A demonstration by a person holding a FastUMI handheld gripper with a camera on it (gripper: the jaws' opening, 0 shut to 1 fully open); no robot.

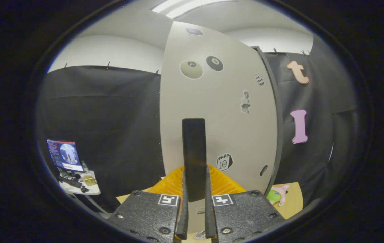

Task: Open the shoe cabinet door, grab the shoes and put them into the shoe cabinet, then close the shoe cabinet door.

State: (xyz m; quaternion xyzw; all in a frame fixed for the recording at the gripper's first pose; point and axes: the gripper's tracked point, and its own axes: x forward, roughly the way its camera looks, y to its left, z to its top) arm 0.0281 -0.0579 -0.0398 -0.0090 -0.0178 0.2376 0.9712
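Black upright bar handle on the pale grey sticker-dotted cabinet door sits vertical between the gripper fingers, clamped both sides.

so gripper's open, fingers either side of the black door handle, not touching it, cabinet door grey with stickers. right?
Not quite. In the gripper view the gripper is shut on the black handle: both fingers press on its sides. The rest holds: the grey door carries stickers.
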